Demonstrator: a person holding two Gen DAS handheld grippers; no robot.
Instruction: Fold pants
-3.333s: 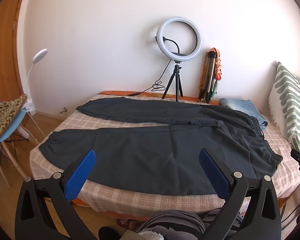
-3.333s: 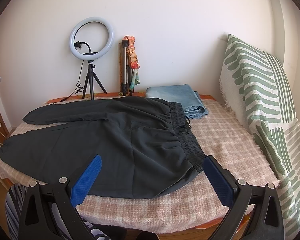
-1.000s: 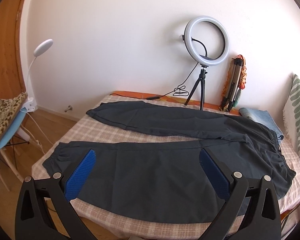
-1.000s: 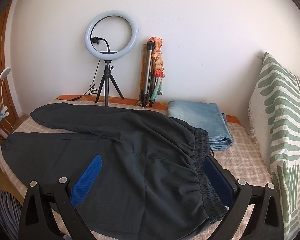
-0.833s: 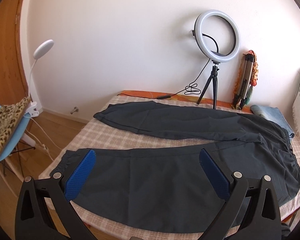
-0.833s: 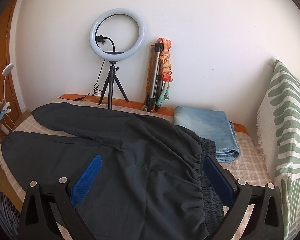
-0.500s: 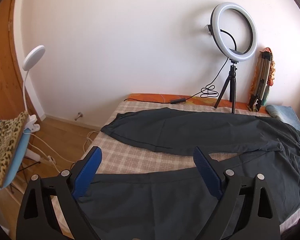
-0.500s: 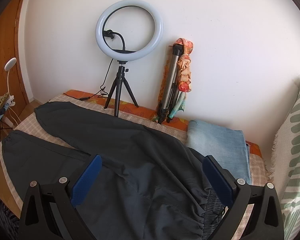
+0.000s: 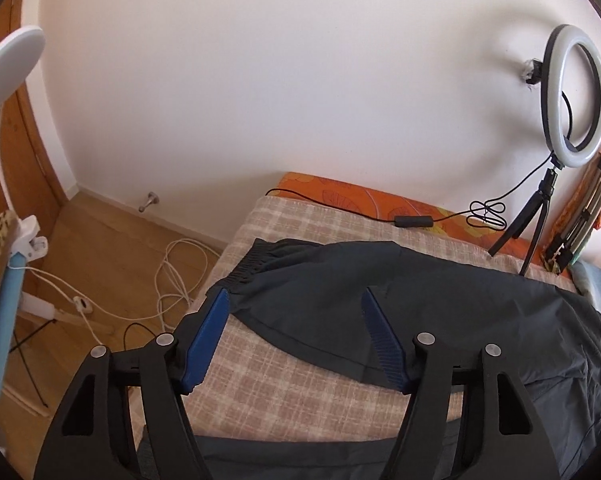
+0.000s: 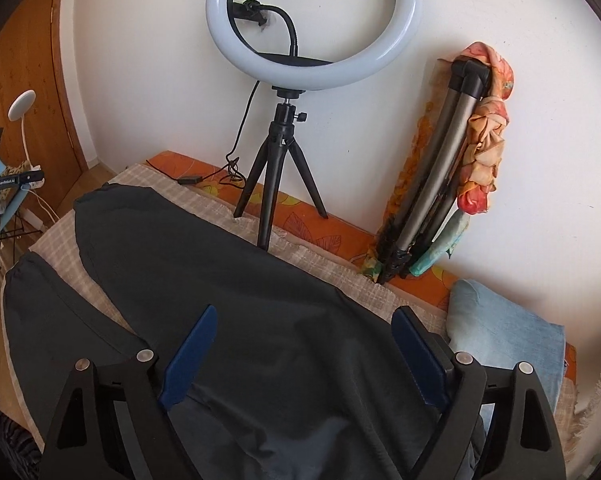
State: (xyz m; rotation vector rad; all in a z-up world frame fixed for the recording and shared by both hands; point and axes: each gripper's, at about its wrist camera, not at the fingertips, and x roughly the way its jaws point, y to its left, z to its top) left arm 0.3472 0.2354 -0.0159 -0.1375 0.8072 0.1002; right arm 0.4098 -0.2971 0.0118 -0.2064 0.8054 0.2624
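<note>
Dark pants (image 9: 440, 304) are spread flat on the checked bed (image 9: 300, 392), far leg cuff at frame centre. Left hand-held gripper (image 9: 296, 344) is seen closing above the cuff, nothing pinched. Right hand-held gripper (image 10: 304, 356) is closing too, hovering over the upper leg. Ring light (image 10: 314, 24) and folded jeans (image 10: 508, 344) are seen behind.
</note>
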